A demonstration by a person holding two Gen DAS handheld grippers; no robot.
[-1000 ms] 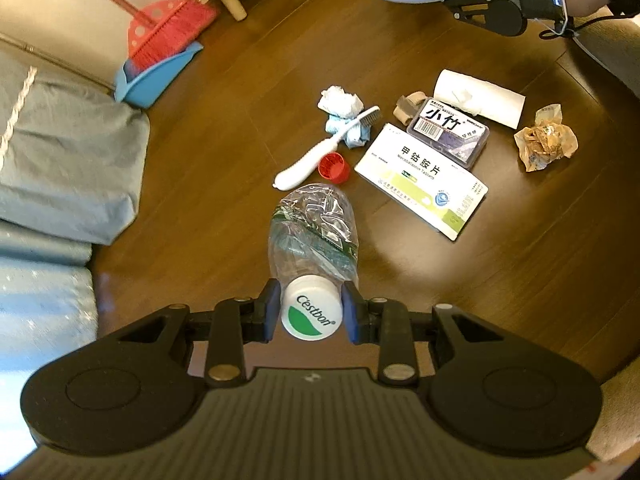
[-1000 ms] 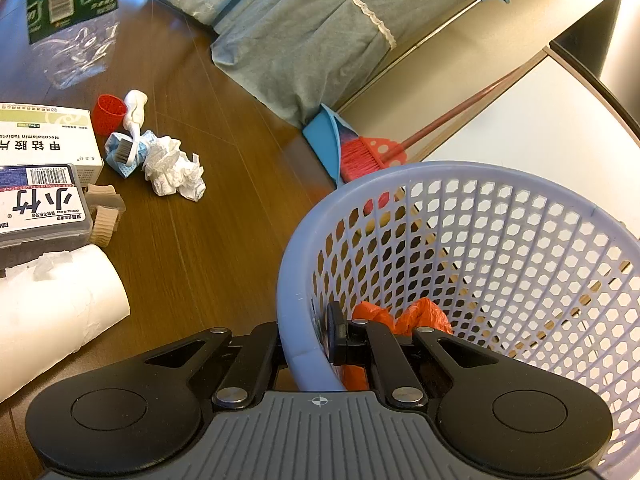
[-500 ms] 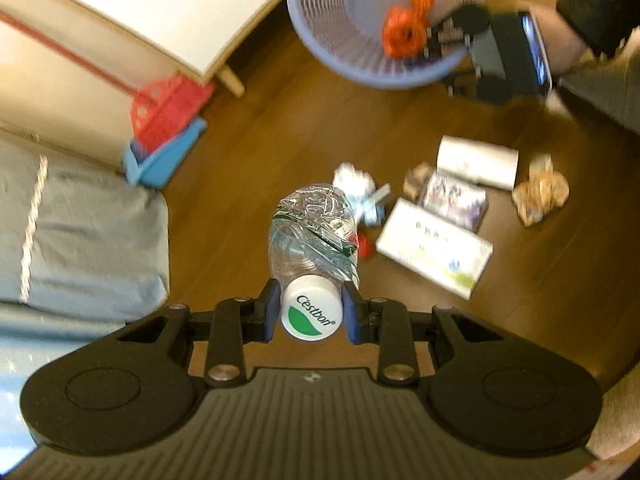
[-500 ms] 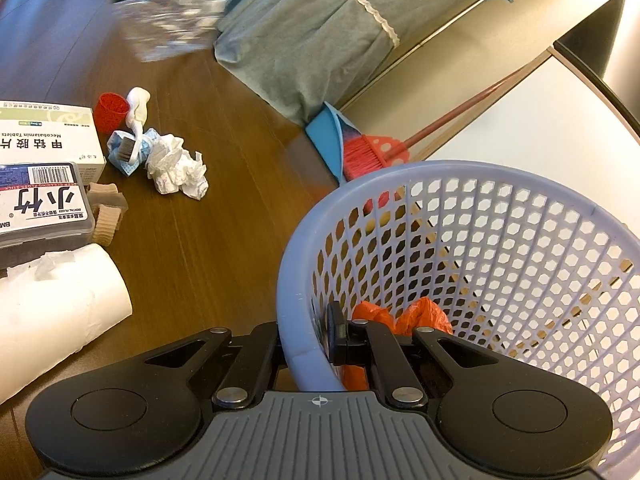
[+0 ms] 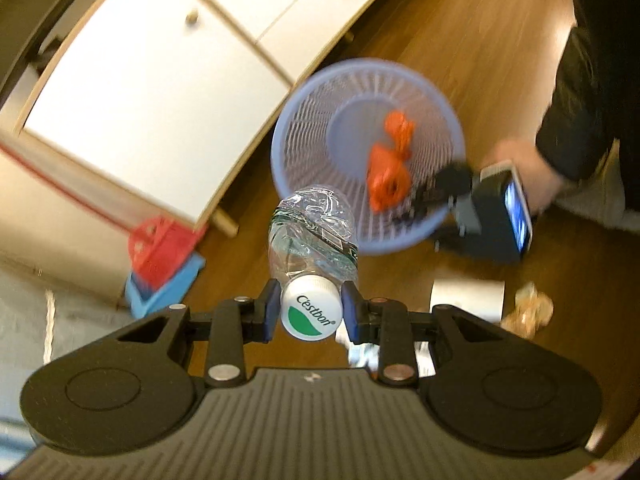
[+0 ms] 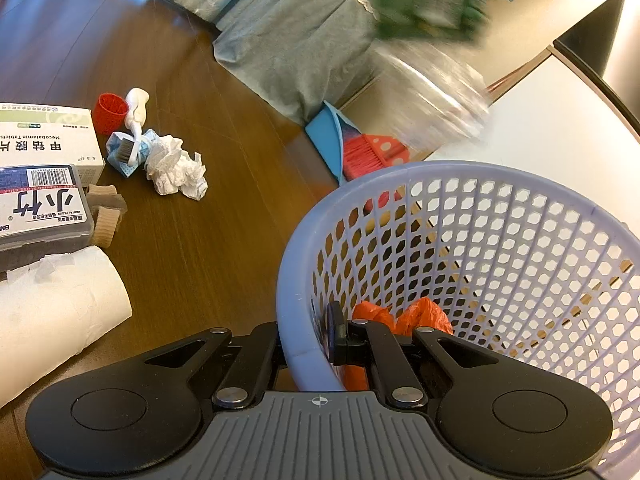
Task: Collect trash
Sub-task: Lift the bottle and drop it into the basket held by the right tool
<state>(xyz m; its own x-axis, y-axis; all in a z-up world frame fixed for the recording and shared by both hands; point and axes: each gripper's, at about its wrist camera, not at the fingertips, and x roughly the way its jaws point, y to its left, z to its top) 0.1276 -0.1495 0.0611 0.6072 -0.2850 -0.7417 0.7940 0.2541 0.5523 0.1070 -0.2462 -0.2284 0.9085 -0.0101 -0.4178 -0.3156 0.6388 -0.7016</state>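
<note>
Left wrist view: my left tongs [image 5: 308, 312] are clamped on the white cap of the crushed clear water bottle [image 5: 314, 236], a pad pressed on each side of the cap, the green-labelled body sticking out ahead of the fingers. The bottle hangs in the air above the wooden floor [image 5: 460, 40], and its far end overlaps the near rim of the lilac mesh basket [image 5: 280, 152] in this view. Inside the basket lies a crumpled orange bag [image 5: 390, 172]. At the basket's right rim sit my right tongs [image 5: 420, 204], with my hand [image 5: 532, 172] behind them, all blurred. Past that, a white paper roll [image 5: 468, 294] and a brown crumpled wrapper [image 5: 528, 312] lie on the floor, and to the left a red brush in a blue dustpan [image 5: 164, 276] rests by the white cabinet [image 5: 152, 80].

Right wrist view: my right tongs [image 6: 308, 340] are shut tight on the basket's wall [image 6: 296, 280], one finger outside, one inside, just beside the orange bag [image 6: 416, 316]. Up top the bottle [image 6: 432, 60] shows as a green and clear blur, above the basket's far rim. Out on the floor to the left: the paper roll [image 6: 56, 304], a clear plastic box [image 6: 40, 204] with a barcode label, a white medicine carton [image 6: 44, 136], a red cap [image 6: 110, 112], a white toothbrush [image 6: 134, 120] touching a blue scrap, and a crumpled white tissue [image 6: 176, 168]. A grey cushion [image 6: 300, 40] lies beyond them.
</note>
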